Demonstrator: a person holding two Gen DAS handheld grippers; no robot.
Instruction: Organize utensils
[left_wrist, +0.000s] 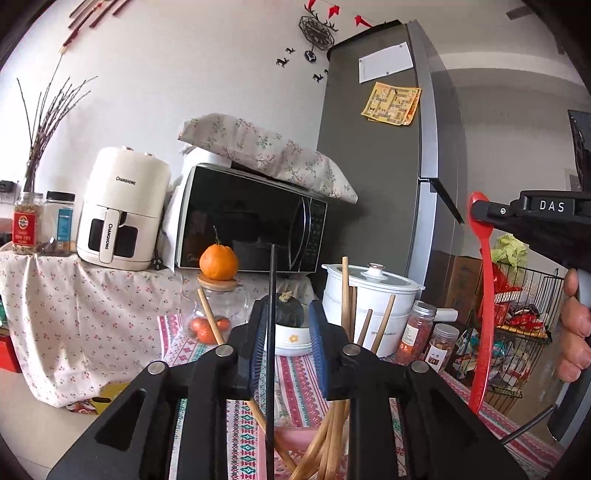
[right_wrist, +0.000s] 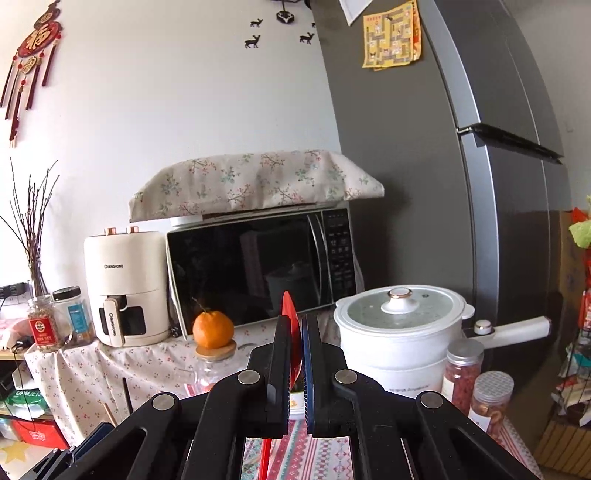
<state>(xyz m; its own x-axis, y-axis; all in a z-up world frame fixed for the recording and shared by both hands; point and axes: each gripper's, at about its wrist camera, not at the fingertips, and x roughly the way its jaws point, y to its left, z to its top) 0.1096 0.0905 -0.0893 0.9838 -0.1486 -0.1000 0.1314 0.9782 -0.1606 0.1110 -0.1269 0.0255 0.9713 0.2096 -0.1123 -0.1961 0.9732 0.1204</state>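
Your right tongs (right_wrist: 295, 350) are clamped on a red spoon (right_wrist: 289, 314), its bowl end standing upright above the fingertips and its handle showing again below, over the striped cloth on the bench (right_wrist: 325, 454). Past the tongs you see an orange (right_wrist: 213, 329) sitting on a wooden jar lid, and a white pot (right_wrist: 399, 332) with a glass lid to its right. Two jars (right_wrist: 476, 384) stand just beside the pot. Behind them a microwave (right_wrist: 258, 269) sits under a floral cloth, with a white air fryer (right_wrist: 125, 288) to its left and a grey fridge (right_wrist: 461, 147) to its right.
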